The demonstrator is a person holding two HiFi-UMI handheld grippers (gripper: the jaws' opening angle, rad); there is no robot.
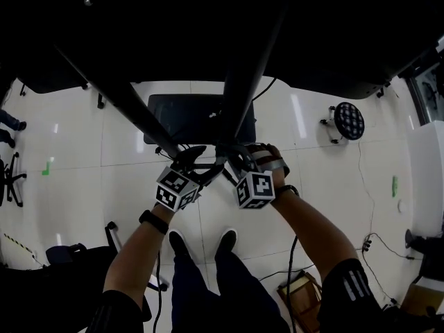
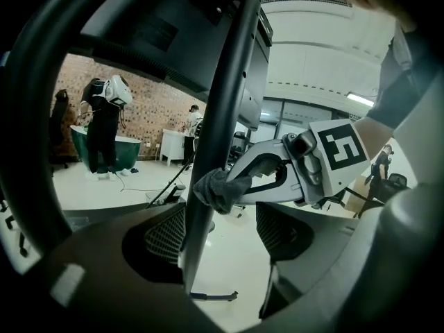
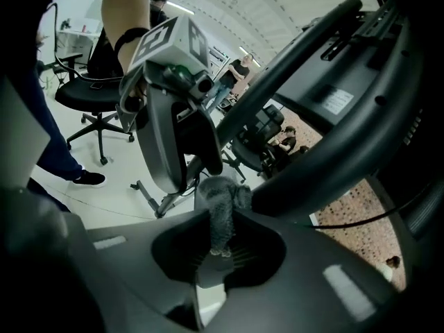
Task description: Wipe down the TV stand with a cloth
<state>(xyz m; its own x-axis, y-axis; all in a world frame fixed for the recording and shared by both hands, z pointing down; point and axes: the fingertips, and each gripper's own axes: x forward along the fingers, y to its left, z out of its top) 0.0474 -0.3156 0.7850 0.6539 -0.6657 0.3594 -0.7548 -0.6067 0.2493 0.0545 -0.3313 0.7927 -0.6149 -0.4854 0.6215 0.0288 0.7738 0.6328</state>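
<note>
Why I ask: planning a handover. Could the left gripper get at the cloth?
Probably not: the cloth lies close ahead, but the stand pole runs between the left gripper's open jaws, and the right gripper is shut on it.

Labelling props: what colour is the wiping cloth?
Dark grey cloth, clearest in the right gripper view.

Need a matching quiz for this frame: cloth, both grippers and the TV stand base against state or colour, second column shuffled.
1 cloth
2 left gripper
3 right gripper
4 stand base

A jaws apart, stand pole between them
B black, flat on the white floor
C grey, pressed against the pole
D jaws shut on the cloth

Pairs: 1-C, 2-A, 3-D, 4-B
</note>
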